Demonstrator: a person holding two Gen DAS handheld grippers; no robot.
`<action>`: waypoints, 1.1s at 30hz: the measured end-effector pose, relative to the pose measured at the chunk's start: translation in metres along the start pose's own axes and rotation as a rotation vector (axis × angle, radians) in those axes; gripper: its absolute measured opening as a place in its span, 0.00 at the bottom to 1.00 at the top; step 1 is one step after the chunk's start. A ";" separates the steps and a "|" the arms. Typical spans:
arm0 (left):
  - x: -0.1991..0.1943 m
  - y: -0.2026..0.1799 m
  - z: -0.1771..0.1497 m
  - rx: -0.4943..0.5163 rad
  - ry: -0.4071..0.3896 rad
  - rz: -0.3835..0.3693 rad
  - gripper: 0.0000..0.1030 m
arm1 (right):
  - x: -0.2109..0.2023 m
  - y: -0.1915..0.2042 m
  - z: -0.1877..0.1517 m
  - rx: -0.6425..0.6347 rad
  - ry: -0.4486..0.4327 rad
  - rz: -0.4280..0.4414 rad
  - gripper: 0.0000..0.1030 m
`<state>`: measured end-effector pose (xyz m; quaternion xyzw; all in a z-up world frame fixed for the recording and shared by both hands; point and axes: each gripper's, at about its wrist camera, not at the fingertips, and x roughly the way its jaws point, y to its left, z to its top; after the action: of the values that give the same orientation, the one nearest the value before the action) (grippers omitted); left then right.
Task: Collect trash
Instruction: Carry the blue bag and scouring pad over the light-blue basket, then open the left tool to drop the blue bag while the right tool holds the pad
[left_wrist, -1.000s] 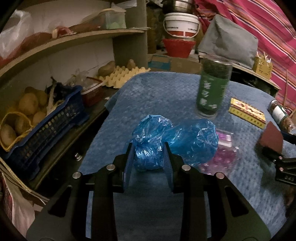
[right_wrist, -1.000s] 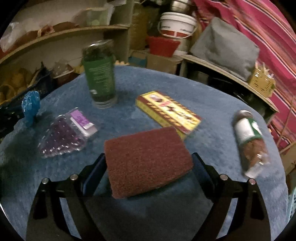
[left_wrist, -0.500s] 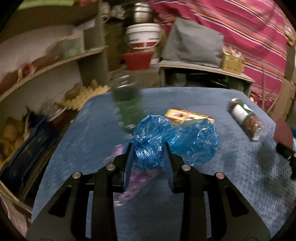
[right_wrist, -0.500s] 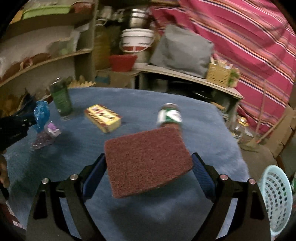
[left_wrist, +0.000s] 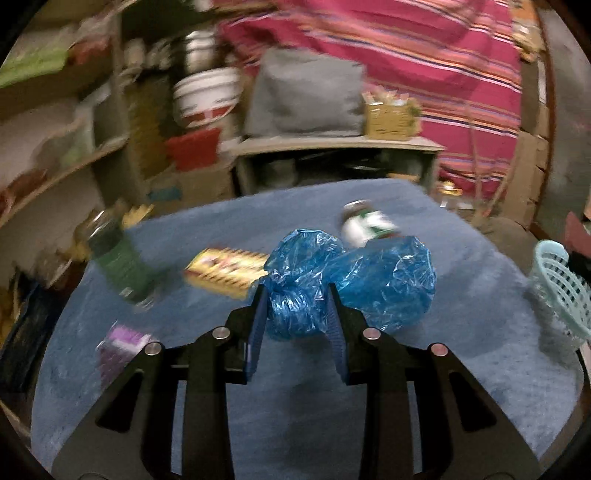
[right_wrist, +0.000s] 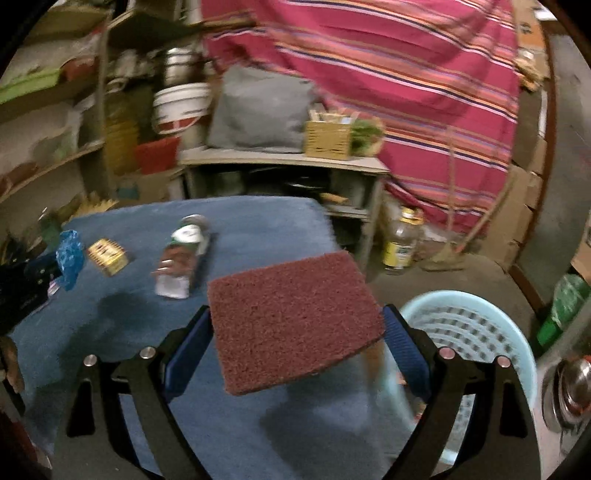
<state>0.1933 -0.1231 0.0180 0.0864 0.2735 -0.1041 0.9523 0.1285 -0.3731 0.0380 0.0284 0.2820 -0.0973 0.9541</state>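
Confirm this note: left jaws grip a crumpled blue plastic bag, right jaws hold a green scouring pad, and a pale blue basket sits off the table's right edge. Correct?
One detail is wrong: the scouring pad in the right gripper is dark red-brown, not green, as the right wrist view shows. The blue plastic bag in the left gripper and the pale blue basket stand as noted.

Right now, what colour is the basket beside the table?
Pale turquoise basket, lattice-walled; clearest in the right wrist view.
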 end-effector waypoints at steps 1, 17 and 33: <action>-0.001 -0.012 0.002 0.016 -0.005 -0.011 0.29 | -0.002 -0.009 -0.001 0.007 -0.003 -0.016 0.86; 0.003 -0.252 0.029 0.173 -0.002 -0.337 0.29 | -0.014 -0.189 -0.045 0.180 0.069 -0.298 0.86; 0.040 -0.339 0.033 0.230 0.087 -0.430 0.67 | -0.008 -0.244 -0.069 0.270 0.105 -0.302 0.86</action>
<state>0.1602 -0.4634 -0.0123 0.1383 0.3125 -0.3312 0.8795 0.0359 -0.6030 -0.0158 0.1187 0.3167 -0.2747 0.9001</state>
